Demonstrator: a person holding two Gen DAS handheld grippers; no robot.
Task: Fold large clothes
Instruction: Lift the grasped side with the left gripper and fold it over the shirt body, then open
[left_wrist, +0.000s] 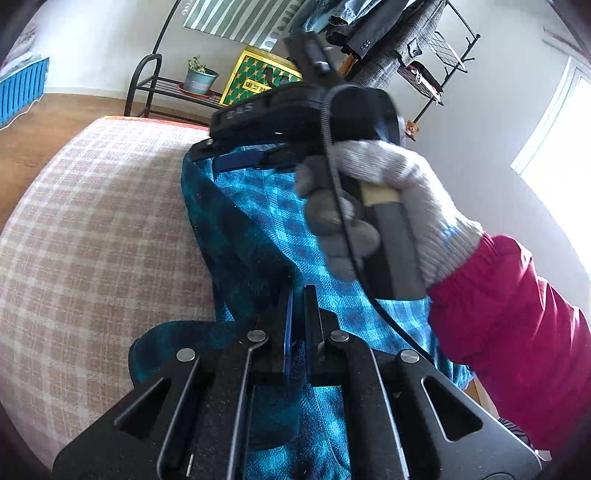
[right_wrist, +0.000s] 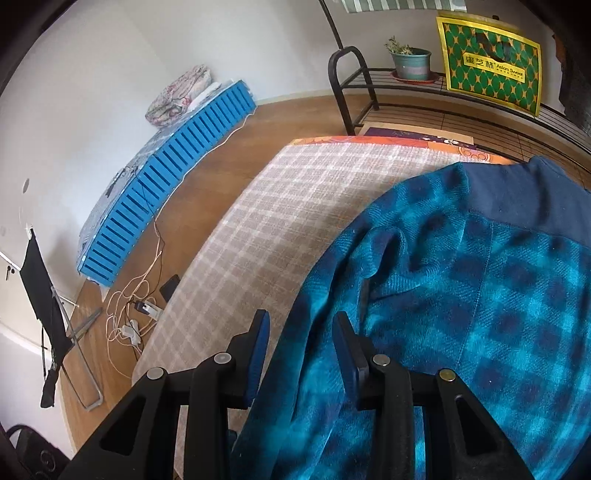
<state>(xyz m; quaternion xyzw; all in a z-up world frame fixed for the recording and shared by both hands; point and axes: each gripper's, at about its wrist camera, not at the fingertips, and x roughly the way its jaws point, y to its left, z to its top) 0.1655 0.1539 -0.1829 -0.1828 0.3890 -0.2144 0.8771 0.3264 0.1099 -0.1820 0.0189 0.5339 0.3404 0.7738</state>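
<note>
A large blue plaid fleece garment (left_wrist: 266, 221) lies on a pink checked bed cover (left_wrist: 96, 229). My left gripper (left_wrist: 298, 295) sits at the garment's near edge with its jaws nearly closed, pinching a fold of the fabric. My right gripper (left_wrist: 243, 160), held by a gloved hand (left_wrist: 388, 206), is at the garment's far end. In the right wrist view my right gripper (right_wrist: 301, 321) is open, its fingers straddling the garment's left edge (right_wrist: 321, 295). The garment (right_wrist: 461, 295) has a dark navy band (right_wrist: 524, 199) at the far end.
A black metal rack (right_wrist: 424, 96) with a potted plant (right_wrist: 412, 61) and a green-and-yellow bag (right_wrist: 489, 72) stands beyond the bed. A blue slatted panel (right_wrist: 166, 184) and loose cables (right_wrist: 129, 306) lie on the wood floor at left. A clothes rack (left_wrist: 406, 40) hangs at back right.
</note>
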